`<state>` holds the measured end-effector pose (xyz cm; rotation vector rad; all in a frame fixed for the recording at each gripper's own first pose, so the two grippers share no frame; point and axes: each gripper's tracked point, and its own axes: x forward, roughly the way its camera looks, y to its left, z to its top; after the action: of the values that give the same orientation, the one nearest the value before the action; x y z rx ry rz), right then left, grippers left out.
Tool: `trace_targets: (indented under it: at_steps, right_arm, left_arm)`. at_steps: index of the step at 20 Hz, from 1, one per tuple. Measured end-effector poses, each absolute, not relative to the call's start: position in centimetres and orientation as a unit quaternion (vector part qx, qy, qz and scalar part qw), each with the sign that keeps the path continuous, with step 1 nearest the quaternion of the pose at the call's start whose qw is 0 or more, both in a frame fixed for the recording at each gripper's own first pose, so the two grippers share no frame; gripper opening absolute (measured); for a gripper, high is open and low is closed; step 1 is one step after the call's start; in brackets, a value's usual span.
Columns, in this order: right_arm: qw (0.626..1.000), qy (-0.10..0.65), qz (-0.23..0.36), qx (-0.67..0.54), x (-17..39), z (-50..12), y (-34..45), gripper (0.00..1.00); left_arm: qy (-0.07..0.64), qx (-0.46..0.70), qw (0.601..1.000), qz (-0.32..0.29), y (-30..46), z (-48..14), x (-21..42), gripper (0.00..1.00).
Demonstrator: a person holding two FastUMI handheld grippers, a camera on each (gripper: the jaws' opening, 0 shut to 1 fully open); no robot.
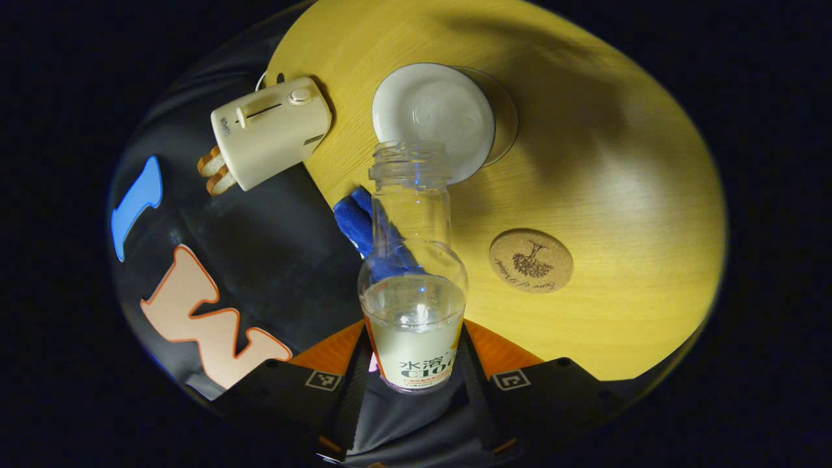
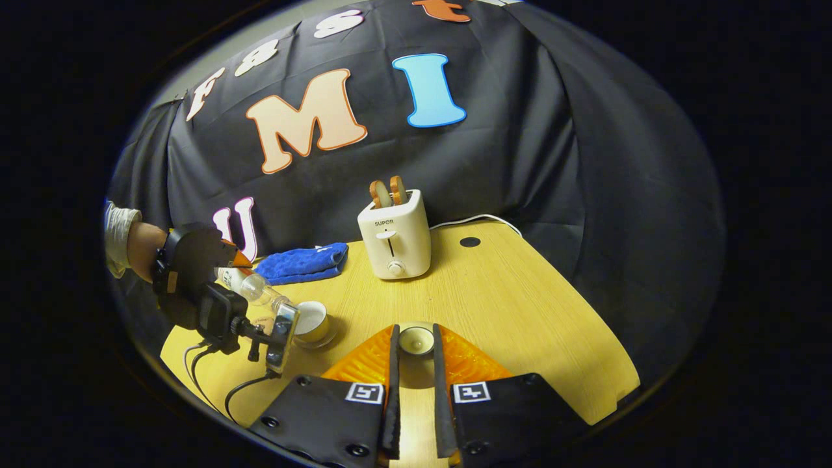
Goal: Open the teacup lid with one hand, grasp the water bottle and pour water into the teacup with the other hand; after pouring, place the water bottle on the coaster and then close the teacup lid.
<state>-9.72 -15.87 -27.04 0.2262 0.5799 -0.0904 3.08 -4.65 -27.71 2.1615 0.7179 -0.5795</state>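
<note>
My left gripper (image 1: 414, 364) is shut on a clear water bottle (image 1: 413, 273) that holds some pale liquid. The uncapped bottle is tipped, its mouth over the near rim of the open white teacup (image 1: 442, 123) on its saucer. A round cork coaster (image 1: 531, 260) lies bare to the right of the bottle. In the right gripper view, my right gripper (image 2: 416, 341) is shut on the small round teacup lid (image 2: 416, 338), held above the table. Far left there, the other gripper (image 2: 214, 292) tilts the bottle (image 2: 253, 286) toward the teacup (image 2: 312, 322).
A cream toaster (image 2: 394, 234) with two bread slices stands at the back of the yellow wooden table (image 2: 520, 312). A folded blue cloth (image 2: 302, 262) lies to its left, behind the teacup. A white cable (image 2: 481, 220) runs behind the toaster. A sleeved arm (image 2: 130, 244) holds the left gripper.
</note>
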Motion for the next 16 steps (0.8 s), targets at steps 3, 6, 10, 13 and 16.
trace_targets:
  at_steps: [3, 6, 10, 13, 16]
  right_arm:
    - [0.950, 0.290, -0.041, 0.105, -9.7, -26.7, -15.3, 0.25]
    - [0.950, 0.295, -0.030, 0.094, -9.2, -26.6, -13.9, 0.24]
    - [0.951, 0.299, -0.010, 0.074, -8.4, -25.9, -11.4, 0.24]
    - [0.952, 0.301, 0.001, 0.061, -7.8, -25.3, -9.4, 0.25]
    - [0.952, 0.302, 0.012, 0.053, -7.3, -24.8, -7.4, 0.25]
  left_arm:
    - [0.298, 0.793, 0.473, -0.242, -3.8, -29.4, 1.7, 0.67]
    - [0.307, 0.724, 0.569, -0.241, -3.4, -30.6, 0.8, 0.67]
    - [0.318, 0.610, 0.690, -0.224, -2.7, -31.9, 0.0, 0.66]
    - [0.306, 0.542, 0.752, -0.216, -2.6, -32.1, 0.2, 0.68]
    - [0.283, 0.465, 0.811, -0.213, -3.1, -31.6, 0.1, 0.68]
